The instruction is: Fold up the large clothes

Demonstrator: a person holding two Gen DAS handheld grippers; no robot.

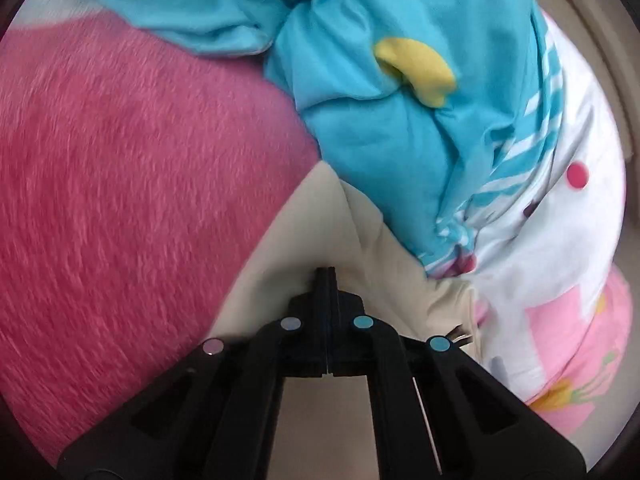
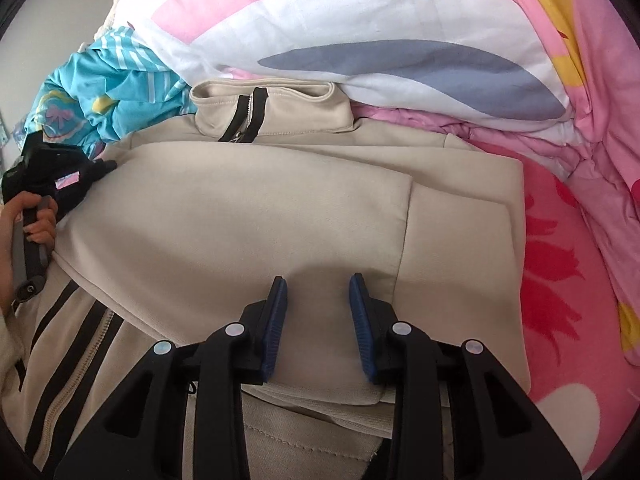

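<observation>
On the pink blanket lies a beige jacket — no containers.

Left gripper sitting at six o'clock, jaws pressed together over beige jacket, pink fleece blanket spreading toward nine o'clock, turquoise bedding bunching at twelve, white patterned quilt lying toward three.

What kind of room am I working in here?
Most likely a bedroom, on a bed: the beige zip-up jacket lies on a fuzzy pink blanket, with a pink-and-white printed quilt and crumpled turquoise patterned bedding heaped beside it.
</observation>
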